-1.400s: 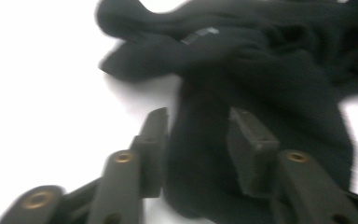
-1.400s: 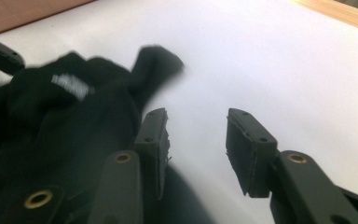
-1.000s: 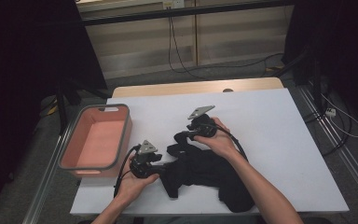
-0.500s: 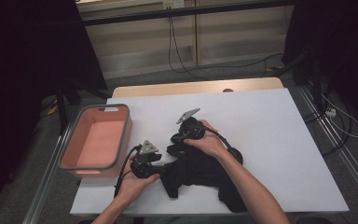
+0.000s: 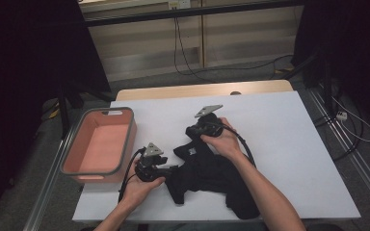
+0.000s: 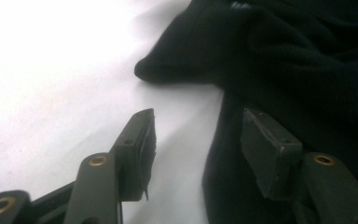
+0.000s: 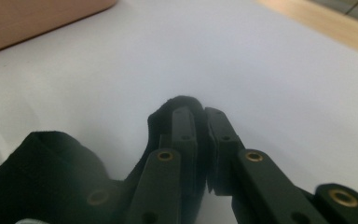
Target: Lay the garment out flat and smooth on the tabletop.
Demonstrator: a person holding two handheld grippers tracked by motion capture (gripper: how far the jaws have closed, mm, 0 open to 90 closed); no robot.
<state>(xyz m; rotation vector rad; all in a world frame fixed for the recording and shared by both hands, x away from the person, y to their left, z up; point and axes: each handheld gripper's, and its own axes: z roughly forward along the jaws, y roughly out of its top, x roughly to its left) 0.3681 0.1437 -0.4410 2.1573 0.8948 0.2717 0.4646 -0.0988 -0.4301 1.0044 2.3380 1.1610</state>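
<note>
— Where is the black garment (image 5: 207, 175) lying? And held how?

— Crumpled on the white tabletop (image 5: 289, 144), toward six o'clock, just right of the pink bin (image 5: 101, 144) at nine o'clock. Pinched at its far edge, around twelve o'clock of the heap, by the right hand-held gripper (image 5: 196, 131); in the right gripper view, jaws clenched on a thin fold of dark cloth (image 7: 177, 105), with the fabric curling up over the tips.

— And the left hand-held gripper (image 5: 166, 168)?

— Released. Jaws spread wide in the left gripper view, one over bare white surface, the other over the garment's edge (image 6: 270, 93), apparently lined up to straddle a hem. Nothing gripped yet.

— Why two separate ends?

— Probably to stretch or spread the piece: one corner anchored at the far side, a second grip sought at about eight o'clock of the heap, so the cloth can be pulled flat or folded.

— Material?

— Soft, matte, knit-like, with rounded lumpy folds and a small pale label (image 5: 191, 150) near the top. Limp, so likely to sag and slide between grips. Bin smooth, rigid, rounded corners, grey rim.
</note>
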